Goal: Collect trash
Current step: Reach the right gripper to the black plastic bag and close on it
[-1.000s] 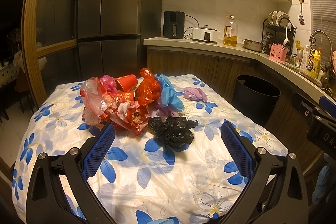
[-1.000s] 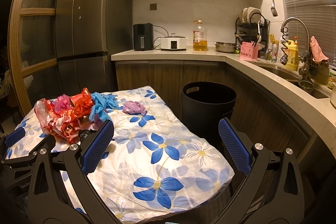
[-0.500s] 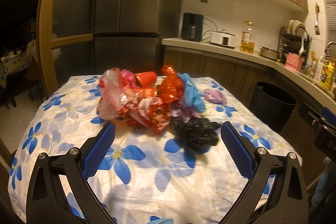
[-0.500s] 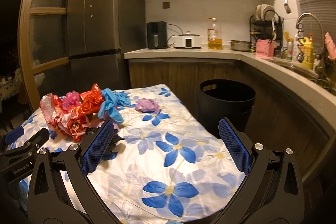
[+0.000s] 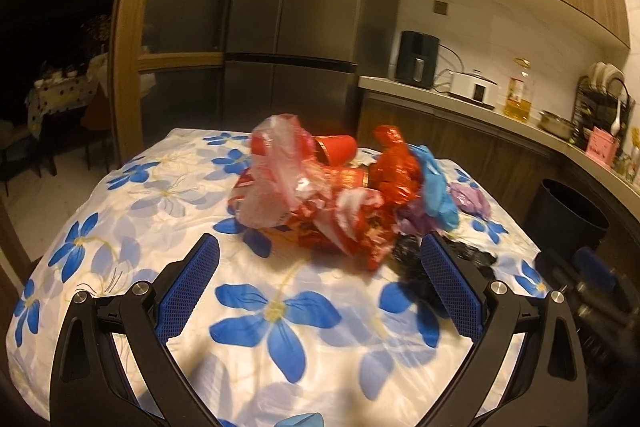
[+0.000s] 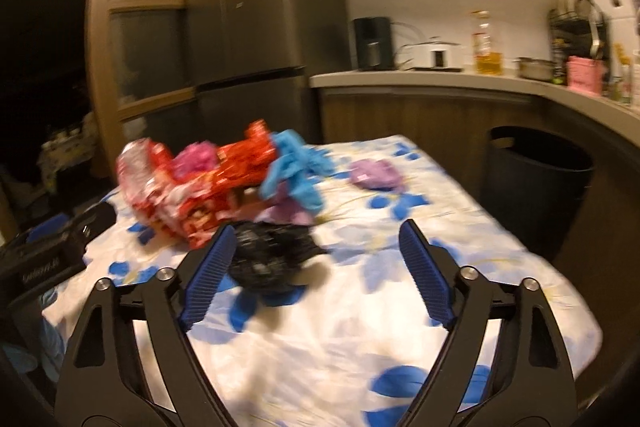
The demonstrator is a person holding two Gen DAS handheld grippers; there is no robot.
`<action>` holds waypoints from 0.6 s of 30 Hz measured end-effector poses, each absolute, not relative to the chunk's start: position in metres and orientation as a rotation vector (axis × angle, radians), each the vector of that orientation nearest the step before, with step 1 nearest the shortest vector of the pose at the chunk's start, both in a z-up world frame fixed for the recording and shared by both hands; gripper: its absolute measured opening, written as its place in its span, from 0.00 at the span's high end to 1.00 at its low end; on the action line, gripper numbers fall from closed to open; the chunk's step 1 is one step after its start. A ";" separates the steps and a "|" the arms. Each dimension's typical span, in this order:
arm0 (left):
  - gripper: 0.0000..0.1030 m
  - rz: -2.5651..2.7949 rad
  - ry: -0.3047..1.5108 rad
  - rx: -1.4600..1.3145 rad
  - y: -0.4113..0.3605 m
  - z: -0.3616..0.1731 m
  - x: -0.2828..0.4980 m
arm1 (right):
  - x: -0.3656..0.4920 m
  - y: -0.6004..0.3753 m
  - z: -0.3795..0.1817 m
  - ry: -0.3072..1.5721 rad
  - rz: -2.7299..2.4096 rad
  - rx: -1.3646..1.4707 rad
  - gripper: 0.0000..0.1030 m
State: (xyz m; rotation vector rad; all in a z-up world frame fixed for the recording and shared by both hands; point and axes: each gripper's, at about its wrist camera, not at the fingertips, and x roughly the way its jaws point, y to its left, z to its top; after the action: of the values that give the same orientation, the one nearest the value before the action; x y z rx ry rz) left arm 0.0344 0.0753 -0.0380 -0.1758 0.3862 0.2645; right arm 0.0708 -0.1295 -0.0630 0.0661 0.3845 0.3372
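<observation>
Change since the earlier frames: both views have swung left and dropped toward the trash pile (image 5: 332,195); the bin (image 6: 536,183) has slid to the right edge in each.

Right gripper (image 6: 316,267): pads were at full spread, now closing; nothing pressed between them. The black bag (image 6: 272,255) lies just past its left pad, partly in the gap, untouched as far as the blur allows.

Left gripper (image 5: 320,279): jaws wide apart, empty, above bare cloth, short of the pile. The black bag (image 5: 472,259) shows behind its right pad.

Trash: red wrappers (image 6: 208,187), red cup (image 5: 336,149), clear bag (image 5: 276,183), pink wad (image 6: 196,157), blue glove (image 6: 296,167), purple wad (image 6: 376,175) set apart to the right. All on the table, none in the bin.

Surface: table (image 5: 160,187) under a white cloth with blue flowers.

Room: dim kitchen; fridge (image 5: 296,27) behind the table, wooden door frame to its left, counter (image 6: 440,79) with black appliance, white cooker, oil bottle (image 6: 486,43), pan, dish rack; wood cabinets above. Bin stands on the floor between table and counter.
</observation>
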 end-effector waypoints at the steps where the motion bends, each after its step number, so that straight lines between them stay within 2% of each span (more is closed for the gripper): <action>1: 0.06 0.272 0.382 -0.180 0.078 -0.039 0.036 | 0.073 -0.123 -0.066 0.386 0.356 0.063 0.25; 6: 0.06 0.279 0.372 -0.194 0.088 -0.041 0.043 | 0.086 -0.101 -0.083 0.407 0.397 0.047 0.35; 9: 0.06 0.279 0.376 -0.196 0.092 -0.043 0.048 | 0.096 -0.093 -0.094 0.447 0.407 0.038 0.49; 14: 0.06 0.298 0.371 -0.202 0.102 -0.042 0.059 | 0.104 -0.087 -0.103 0.494 0.439 0.010 0.85; 16: 0.06 0.317 0.364 -0.206 0.108 -0.039 0.062 | 0.102 -0.088 -0.102 0.483 0.447 -0.006 0.95; 18: 0.07 0.333 0.354 -0.215 0.116 -0.037 0.067 | 0.099 -0.090 -0.100 0.470 0.447 -0.014 0.97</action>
State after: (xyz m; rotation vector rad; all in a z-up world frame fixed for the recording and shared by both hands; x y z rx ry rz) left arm 0.0670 0.1158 -0.0374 -0.2152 0.3542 0.3333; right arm 0.0993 -0.0902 -0.0995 -0.0143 0.4697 0.4474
